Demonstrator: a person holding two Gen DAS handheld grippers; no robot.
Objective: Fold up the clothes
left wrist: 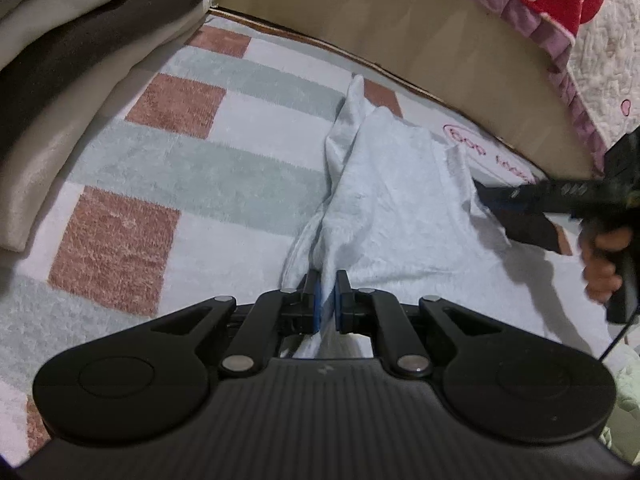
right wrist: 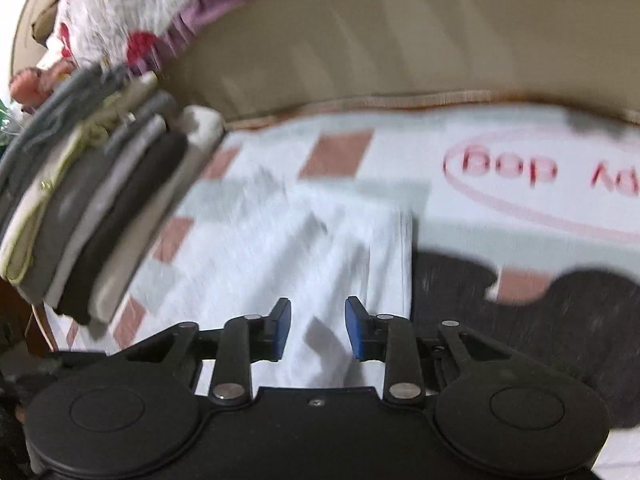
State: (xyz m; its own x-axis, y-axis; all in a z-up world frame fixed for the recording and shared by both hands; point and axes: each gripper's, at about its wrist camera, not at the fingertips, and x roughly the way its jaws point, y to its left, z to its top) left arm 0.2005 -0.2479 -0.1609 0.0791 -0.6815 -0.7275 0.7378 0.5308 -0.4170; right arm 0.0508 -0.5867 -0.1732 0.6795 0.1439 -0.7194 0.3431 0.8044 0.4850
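A pale blue cloth (left wrist: 392, 184) lies rumpled on the checked mat (left wrist: 192, 168). My left gripper (left wrist: 327, 300) is shut on a raised fold at the cloth's near edge, and the fabric runs up between the blue pads. The right gripper (left wrist: 504, 200) reaches in from the right side, held by a hand (left wrist: 600, 268), its tips at the cloth's right edge. In the blurred right wrist view the right gripper (right wrist: 316, 328) is open just above the pale cloth (right wrist: 304, 240), with nothing between its pads.
A stack of folded clothes (right wrist: 88, 208) stands at the left, also seen as folded clothes (left wrist: 80, 40). A beige padded wall (left wrist: 400, 20) curves along the far side of the mat, with a quilted blanket (left wrist: 592, 20) above it. Red lettering (right wrist: 512, 164) marks the mat.
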